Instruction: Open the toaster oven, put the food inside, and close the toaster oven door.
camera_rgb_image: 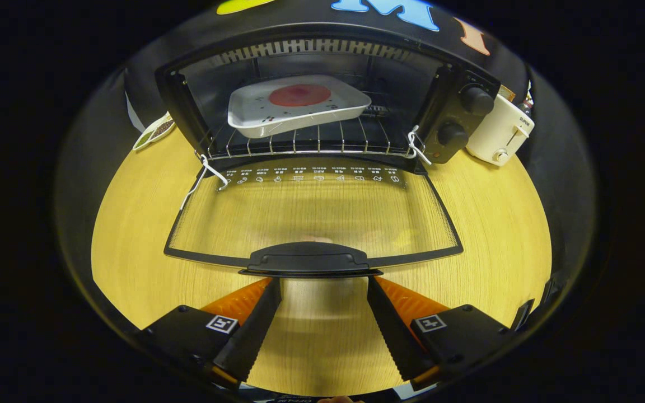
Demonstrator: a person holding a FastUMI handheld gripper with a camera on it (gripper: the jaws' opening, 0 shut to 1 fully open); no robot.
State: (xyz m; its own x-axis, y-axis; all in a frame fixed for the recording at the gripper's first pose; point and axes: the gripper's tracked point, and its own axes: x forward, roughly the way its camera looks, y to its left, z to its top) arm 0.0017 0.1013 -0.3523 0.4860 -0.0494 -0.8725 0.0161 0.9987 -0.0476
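Toaster oven [322, 95] is standing at the far side of the wooden table [496, 235], with its glass door [311, 215] lying fully lowered toward the gripper. Inside, a white dish [294, 109] carrying the round reddish food [300, 95] is resting on the wire rack [300, 143]. By this evidence, the opening and loading steps are judged complete; only the closing of the door is remaining. The gripper [324, 288] is sitting just short of the door handle [308, 260], its fingers spread wide and gripping nothing, the tips appearing to reach the handle's underside, though contact cannot be confirmed. A cream toaster [499, 137] is standing beside the oven's control knobs [465, 117], clear of the door's swing.
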